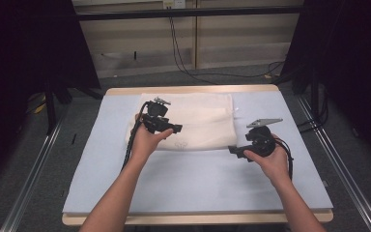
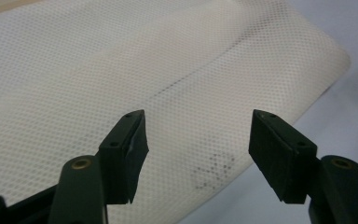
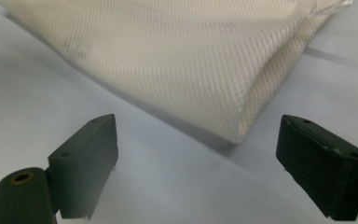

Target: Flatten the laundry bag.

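One folded mesh bag [image 1: 188, 121] lies toward the table's [image 1: 198, 188] far edge, between two grippers. The left gripper [image 1: 174, 128] hovers over it, released; the left gripper view shows a faint, possibly printed mark. The right gripper [image 1: 234, 151], released, faces the bag's near right corner; the near half lies bare.

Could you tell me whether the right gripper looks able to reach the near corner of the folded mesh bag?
Probably yes: the right gripper is open, the mesh bag corner lies just ahead, nothing between.

High view looks down from above; both tongs views sit close over the same mesh bag [image 1: 193, 123].
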`<act>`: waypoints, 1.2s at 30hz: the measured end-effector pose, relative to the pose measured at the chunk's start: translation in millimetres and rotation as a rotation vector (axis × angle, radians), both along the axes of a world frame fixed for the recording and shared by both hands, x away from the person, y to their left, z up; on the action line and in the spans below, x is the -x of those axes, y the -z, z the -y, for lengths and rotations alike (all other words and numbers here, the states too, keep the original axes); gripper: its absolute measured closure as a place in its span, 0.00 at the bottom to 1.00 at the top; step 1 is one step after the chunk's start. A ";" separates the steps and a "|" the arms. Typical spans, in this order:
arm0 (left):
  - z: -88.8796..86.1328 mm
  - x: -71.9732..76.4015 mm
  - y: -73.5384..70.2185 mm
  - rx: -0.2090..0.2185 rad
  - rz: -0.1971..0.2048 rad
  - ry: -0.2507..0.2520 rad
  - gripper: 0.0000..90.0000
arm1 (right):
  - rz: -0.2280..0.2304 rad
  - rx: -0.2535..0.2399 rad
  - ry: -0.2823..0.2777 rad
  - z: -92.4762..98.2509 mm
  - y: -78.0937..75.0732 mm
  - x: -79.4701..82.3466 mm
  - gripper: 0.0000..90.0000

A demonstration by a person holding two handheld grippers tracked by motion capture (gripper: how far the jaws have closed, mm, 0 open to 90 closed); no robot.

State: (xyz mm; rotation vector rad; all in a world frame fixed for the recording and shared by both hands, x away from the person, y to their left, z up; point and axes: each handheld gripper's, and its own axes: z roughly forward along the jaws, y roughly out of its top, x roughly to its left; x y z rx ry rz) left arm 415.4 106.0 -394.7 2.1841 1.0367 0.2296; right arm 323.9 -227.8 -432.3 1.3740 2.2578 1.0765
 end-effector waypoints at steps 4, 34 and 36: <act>-13.2 -6.3 3.7 0.005 -0.007 -0.037 0.37 | 0.009 -0.036 0.035 -2.1 -3.3 -11.4 0.14; -112.7 -45.8 24.9 -0.056 -0.046 -0.255 0.29 | -0.008 -0.003 0.068 -11.5 5.7 -56.8 0.44; -116.6 -49.0 28.5 -0.041 -0.067 -0.272 0.29 | -0.016 -0.018 0.068 -12.4 6.0 -57.3 0.45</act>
